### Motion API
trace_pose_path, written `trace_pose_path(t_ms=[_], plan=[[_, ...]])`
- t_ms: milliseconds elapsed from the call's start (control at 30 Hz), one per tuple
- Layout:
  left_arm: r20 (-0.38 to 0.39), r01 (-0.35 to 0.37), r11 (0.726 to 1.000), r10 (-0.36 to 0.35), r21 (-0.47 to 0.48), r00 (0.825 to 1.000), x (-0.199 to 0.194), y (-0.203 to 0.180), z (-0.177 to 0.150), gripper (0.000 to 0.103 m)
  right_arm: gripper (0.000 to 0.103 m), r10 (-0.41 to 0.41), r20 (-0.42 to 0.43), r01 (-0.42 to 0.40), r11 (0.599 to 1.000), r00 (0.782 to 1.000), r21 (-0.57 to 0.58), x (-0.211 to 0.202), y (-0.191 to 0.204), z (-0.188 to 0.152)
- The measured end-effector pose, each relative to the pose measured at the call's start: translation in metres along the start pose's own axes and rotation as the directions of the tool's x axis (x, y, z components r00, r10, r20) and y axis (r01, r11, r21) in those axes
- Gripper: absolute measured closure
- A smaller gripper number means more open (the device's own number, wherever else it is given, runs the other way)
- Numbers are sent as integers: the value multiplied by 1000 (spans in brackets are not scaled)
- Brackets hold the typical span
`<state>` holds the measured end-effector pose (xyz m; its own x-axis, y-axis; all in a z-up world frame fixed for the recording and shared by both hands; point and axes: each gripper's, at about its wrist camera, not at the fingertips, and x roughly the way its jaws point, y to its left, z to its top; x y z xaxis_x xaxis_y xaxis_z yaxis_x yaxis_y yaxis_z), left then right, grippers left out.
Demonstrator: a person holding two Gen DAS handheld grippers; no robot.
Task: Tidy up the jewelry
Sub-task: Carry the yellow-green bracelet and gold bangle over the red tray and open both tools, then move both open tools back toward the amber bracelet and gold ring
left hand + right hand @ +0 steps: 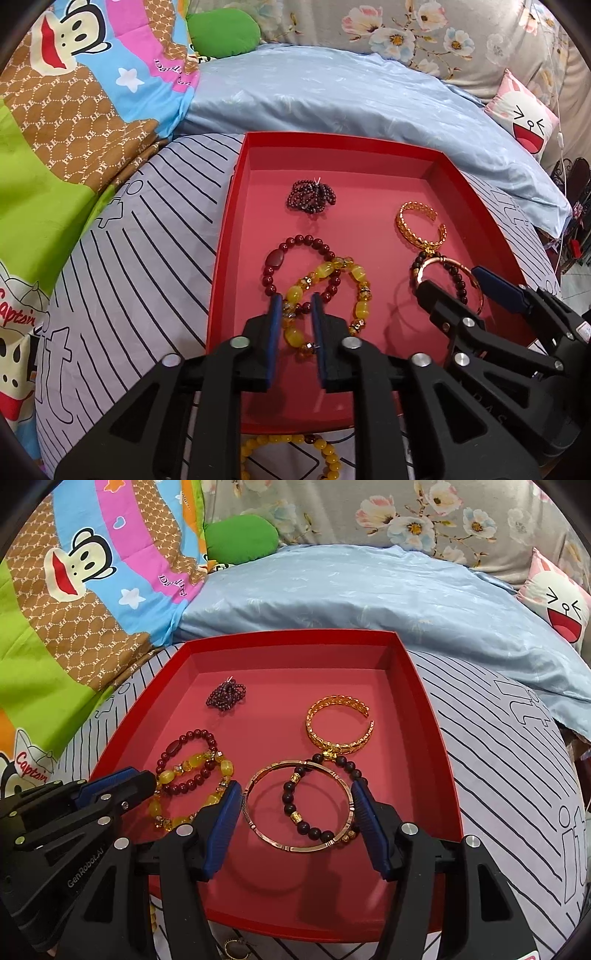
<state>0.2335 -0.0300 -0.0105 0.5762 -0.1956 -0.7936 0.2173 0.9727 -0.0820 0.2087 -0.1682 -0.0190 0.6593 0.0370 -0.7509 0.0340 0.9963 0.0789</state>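
Step in hand, as I read it: drop-off into the red tray (pixel 229 229), which sits on the striped bedding (pixel 122 280) of a bed.

Left gripper (pixel 295 306): jaws slightly parted over the yellow bead bracelet (pixel 325 295), beads between the pads but no clear squeeze on them. Reads as released, bracelet lying on the tray floor and overlapping the dark red bead bracelet (pixel 295 258).

Right gripper (pixel 295 794): jaws wide, straddling the rose-gold bangle (pixel 299 806). Pads sit just beside its rim at 3 and 9 o'clock; can't confirm contact from either view, so I call it not clamped. A black bead bracelet (pixel 317 797) lies across the bangle.

Also in the tray: small garnet bead coil (pixel 312 195) at 12 o'clock, gold cuff (pixel 421 229) at 2 o'clock.

Still outside the tray: yellow round-bead bracelet (pixel 288 454) on the bedding by the near wall, at 6 o'clock in the left view, and a small gold piece at 6 o'clock in the right view, too cut off to identify.

Next move calls for: lift the left jaws straight up clear of the beads, back over the near wall, then go for the yellow round-bead bracelet.

Clearance: the two grippers are close side by side, so little lateral room. Open floor is at 12 o'clock and the tray's centre. Tray walls are low; the soft bed may let it tip.
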Motion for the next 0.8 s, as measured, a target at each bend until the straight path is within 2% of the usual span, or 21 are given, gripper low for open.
trace_pose_path(t_ms=[67,167,733,800], plan=[[4,-3,1000,3,3,1000,-1,-1,0,83,43,-2,7,2,1000,1000,-1,-3,0,0],[13,-6,1000,6,1,1000,-5,-2,0,72,43,-7,16,7,1000,1000,-9,-7,1,2],[55,16,1000,-16,13,998,-37,-14,-10,69,42,-11,63,10,1000,998,18,-52,-7,-5],[60,14,1000,-15,11,998,-43,-14,-14,66,42,-10,67,9,1000,998,21,-58,-7,-8]])
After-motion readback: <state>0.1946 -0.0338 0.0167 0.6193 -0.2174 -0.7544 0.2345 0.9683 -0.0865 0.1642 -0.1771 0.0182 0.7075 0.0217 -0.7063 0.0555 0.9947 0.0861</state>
